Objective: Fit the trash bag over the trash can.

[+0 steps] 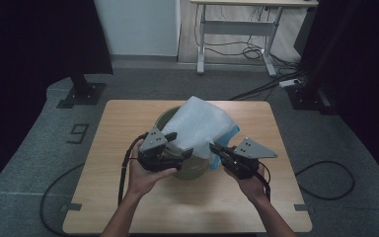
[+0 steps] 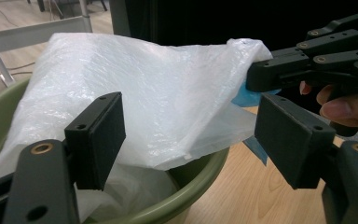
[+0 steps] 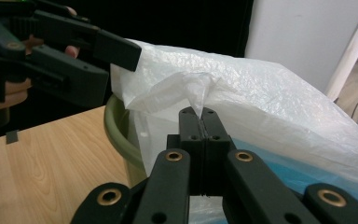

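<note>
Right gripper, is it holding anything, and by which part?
Yes. The right gripper is shut on the white plastic bag, pinching a bunched bit of its edge. The left gripper is open, holding nothing.

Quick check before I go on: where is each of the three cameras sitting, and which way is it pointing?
High view: above the person's side, looking forward and down on the table; both forearms and hands enter from below.
Left gripper view: on the left gripper, facing the plastic bag over the green bucket; its jaws stand apart.
Right gripper view: on the right gripper, jaws pinching a fold of bag.
Shared: each gripper view shows the other gripper, the bag and the bucket.
</note>
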The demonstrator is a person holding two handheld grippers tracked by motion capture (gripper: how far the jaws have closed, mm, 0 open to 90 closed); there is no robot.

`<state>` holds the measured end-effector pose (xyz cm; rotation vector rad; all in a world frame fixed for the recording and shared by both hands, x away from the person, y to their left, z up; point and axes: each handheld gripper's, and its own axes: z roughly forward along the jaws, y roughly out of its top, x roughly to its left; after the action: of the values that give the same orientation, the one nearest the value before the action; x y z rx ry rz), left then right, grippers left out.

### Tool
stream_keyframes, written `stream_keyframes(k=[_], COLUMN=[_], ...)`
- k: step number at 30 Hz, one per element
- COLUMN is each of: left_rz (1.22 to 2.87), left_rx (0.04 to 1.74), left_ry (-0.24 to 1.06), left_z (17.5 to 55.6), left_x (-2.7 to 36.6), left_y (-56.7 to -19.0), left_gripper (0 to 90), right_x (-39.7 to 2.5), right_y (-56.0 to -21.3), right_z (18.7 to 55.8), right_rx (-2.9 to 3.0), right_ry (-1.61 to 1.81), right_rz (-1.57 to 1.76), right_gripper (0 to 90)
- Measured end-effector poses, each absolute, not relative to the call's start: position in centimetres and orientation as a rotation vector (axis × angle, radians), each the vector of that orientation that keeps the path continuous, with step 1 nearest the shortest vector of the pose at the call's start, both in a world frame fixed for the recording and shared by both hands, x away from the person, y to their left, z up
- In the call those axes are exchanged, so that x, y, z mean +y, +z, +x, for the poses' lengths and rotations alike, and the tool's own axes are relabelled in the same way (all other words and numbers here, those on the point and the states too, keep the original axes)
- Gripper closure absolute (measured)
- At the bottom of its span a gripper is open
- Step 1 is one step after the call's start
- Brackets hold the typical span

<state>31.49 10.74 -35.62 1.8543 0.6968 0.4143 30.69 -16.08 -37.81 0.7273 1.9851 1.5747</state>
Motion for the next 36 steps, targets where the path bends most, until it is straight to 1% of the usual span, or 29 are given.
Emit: stream_keyframes(k=[9,12,13,15,19,22,24,27,31,36], left_rz=[1.846,1.847,1.847,1.843,1.832,1.823,1.804,1.762,1.719,1.668], left_rx=[0.749,0.767,0.771,0.782,0.781,0.776,0.780,0.800,0.818,0.823], left_ry=[0.404,0.408,0.413,0.422,0.405,0.384,0.381,0.379,0.377,0.339], left_z=[32.1,32.3,32.4,32.5,33.0,33.2,33.3,33.4,33.4,33.4], left_x=[9.2,8.8,8.7,8.5,8.5,8.8,9.3,10.3,11.5,13.2], left_y=[-36.3,-36.6,-36.7,-36.8,-36.8,-36.7,-36.5,-36.2,-35.9,-35.5], left_gripper=[25.1,29.6,33.0,43.3,69.2,82.9,88.8,89.6,89.7,89.6], right_x=[-15.6,-15.5,-15.5,-15.6,-15.7,-16.1,-16.4,-17.1,-18.7,-19.7], right_y=[-37.3,-37.2,-37.1,-37.1,-37.2,-37.4,-37.6,-38.2,-40.0,-41.5], right_z=[31.1,31.0,31.0,31.0,30.8,30.6,30.1,29.3,28.8,29.8], right_rx=[1.972,1.964,1.960,1.959,1.958,1.951,1.950,1.941,1.924,1.921], right_ry=[1.593,1.599,1.600,1.604,1.616,1.642,1.628,1.608,1.577,1.553], right_rz=[0.748,0.743,0.743,0.739,0.717,0.703,0.701,0.707,0.756,0.835], right_gripper=[88.4,88.4,88.4,88.4,87.2,72.6,63.0,53.0,47.0,45.8])
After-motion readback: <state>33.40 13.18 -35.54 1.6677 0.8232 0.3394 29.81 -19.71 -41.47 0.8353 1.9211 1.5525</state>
